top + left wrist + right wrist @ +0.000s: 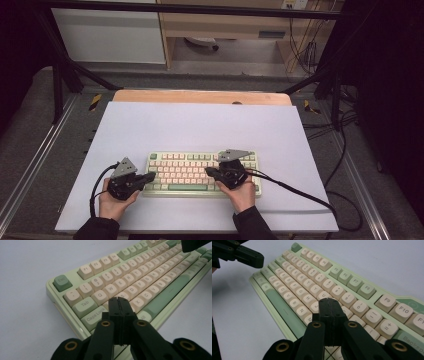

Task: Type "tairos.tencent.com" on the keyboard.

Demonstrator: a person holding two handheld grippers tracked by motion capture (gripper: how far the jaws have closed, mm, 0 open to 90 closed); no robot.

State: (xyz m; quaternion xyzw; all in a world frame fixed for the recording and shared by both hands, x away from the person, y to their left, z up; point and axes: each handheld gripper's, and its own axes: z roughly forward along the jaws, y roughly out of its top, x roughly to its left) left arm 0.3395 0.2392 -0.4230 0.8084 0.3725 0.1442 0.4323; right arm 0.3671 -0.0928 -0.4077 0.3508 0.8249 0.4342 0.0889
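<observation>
left gripper (119, 300) jaws pressed together, tip over the keyboard (200, 172) near its left end. right gripper (329, 301) jaws also together, tip over the right-middle keys. keyboard lies flat on the white mat (200, 125), near its front edge.

The keyboard (200, 172) is a pale green unit with cream keycaps and green modifier keys, space bar and Esc. It lies flat on the white surface (200, 125), long side parallel to the near edge, close to that edge and roughly centred.
</observation>
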